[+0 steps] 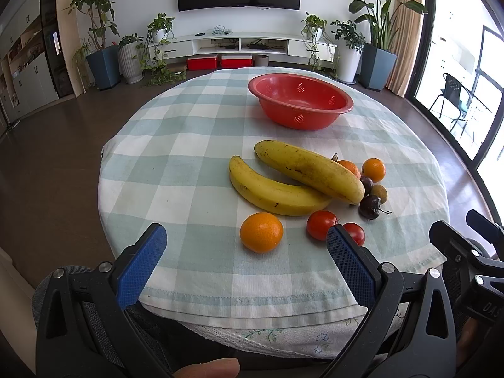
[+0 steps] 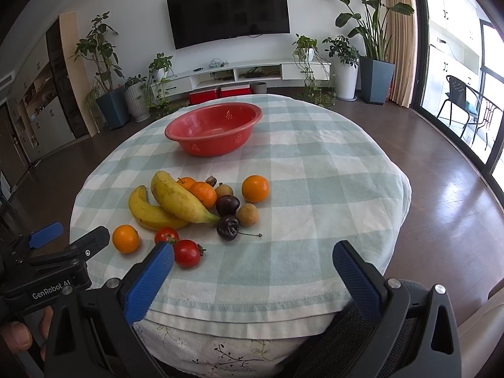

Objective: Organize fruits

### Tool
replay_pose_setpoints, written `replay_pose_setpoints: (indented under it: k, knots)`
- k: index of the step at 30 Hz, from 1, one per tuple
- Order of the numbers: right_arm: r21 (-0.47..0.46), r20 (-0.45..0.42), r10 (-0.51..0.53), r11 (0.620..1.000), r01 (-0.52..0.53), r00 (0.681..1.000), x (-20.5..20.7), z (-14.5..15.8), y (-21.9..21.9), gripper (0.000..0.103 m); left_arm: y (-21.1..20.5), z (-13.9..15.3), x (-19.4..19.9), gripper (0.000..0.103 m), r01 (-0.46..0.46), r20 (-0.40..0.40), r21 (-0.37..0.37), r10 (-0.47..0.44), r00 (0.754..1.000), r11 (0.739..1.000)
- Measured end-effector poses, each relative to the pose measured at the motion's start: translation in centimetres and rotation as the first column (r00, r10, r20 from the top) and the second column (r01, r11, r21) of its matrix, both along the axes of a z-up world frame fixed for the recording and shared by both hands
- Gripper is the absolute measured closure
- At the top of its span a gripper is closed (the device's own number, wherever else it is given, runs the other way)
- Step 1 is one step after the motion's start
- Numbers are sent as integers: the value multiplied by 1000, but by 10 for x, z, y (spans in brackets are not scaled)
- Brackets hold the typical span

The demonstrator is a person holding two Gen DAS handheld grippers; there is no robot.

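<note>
I am holding my left gripper [image 1: 245, 245] and right gripper [image 2: 252, 261] spread wide, empty, above the near table edge, since the loose fruits [image 1: 299, 182] are lying mid-cloth, near of the empty red perforated plastic bowl [image 1: 299, 100].

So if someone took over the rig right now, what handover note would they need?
Left gripper: open, empty, at the near table edge.
Right gripper: open, empty, beside it.
Red bowl: empty, on the far side of the checked cloth.
Fruit, all loose on the cloth: two bananas, oranges, two tomatoes, dark cherries, small brown fruits.
Done: nothing.
Left: probably every piece into the bowl.
</note>
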State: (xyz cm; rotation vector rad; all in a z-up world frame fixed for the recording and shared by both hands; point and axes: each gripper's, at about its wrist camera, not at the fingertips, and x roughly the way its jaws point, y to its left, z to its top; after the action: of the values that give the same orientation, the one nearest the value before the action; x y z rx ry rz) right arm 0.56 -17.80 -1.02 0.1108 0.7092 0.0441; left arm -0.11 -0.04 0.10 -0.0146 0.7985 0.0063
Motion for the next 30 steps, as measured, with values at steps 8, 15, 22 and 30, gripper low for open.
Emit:
replay_pose_setpoints:
  k: [8, 15, 22, 30]
  knots:
    - [-1, -1, 0, 1000, 0, 1000, 0, 0, 0, 0, 1, -6, 0, 0, -1, -1, 2, 1, 1000, 1000]
    - [0, -1, 1, 1000, -1, 1000, 0, 0, 1, 0, 1, -6, 0, 0, 0, 0, 0, 0, 1000, 1000]
    - [0, -3, 0, 1000, 0, 1000, 0, 0, 0, 0, 1, -6, 1, 0, -2, 1, -3, 2, 1000, 1000]
    - [6, 0, 4, 1000, -4, 1000, 1, -1, 0, 0, 14, -15, 5, 0, 19, 13, -110, -18, 1000, 994]
